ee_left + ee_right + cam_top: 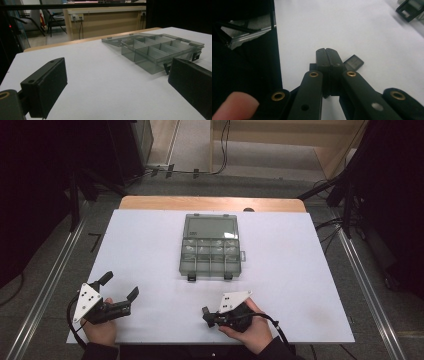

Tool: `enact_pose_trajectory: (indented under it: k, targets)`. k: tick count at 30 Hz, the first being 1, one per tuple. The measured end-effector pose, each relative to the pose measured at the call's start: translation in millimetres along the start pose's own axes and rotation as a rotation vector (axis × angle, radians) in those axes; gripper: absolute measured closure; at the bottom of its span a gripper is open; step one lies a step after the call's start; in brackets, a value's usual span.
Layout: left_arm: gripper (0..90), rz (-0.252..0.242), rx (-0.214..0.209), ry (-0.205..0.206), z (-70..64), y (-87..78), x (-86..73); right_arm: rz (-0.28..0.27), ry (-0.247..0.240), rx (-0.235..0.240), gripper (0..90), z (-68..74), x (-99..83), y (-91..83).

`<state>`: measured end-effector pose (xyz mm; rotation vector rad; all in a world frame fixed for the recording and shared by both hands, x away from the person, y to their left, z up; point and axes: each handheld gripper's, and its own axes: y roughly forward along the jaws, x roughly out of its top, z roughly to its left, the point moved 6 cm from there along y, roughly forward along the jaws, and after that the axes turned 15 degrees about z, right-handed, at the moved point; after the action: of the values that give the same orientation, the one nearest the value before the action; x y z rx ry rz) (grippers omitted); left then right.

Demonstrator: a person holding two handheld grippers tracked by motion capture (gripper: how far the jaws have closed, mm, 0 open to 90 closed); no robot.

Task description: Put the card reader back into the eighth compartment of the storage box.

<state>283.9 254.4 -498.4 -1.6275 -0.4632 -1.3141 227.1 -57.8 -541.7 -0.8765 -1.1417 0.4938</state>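
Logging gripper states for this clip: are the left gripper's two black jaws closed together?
No: in the left gripper view, the left gripper has its jaws standing far apart, with bare white table between them.

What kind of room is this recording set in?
Probably a lab or workshop recording station, not a home. A white table stands on a grey floor between metal rails, with loose cables behind it, and a chair and wall sockets in the background.
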Motion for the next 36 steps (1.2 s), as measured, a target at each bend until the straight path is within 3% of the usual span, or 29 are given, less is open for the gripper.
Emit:
enact_pose_trajectory:
  k: [12, 16, 27, 36]
  targets:
    - [2.3, 0.002, 0.002, -0.002, 0.1, 0.0, -0.1, 0.062, -0.030, 0.027, 87.6, 11.2, 0.3, 12.2]
    - [2.3, 0.002, 0.002, -0.001, 0.2, 0.0, -0.1, 0.090, -0.045, 0.011, 87.6, 12.8, -0.3, 16.1]
    - [2.3, 0.000, 0.000, -0.001, 0.5, -0.4, 0.0, 0.121, -0.026, -0.035, 87.6, 6.5, -3.9, 14.5]
    - [2.3, 0.000, 0.001, -0.002, 0.7, -0.4, 0.0, 0.125, -0.018, -0.049, 87.6, 0.0, -6.7, 11.0]
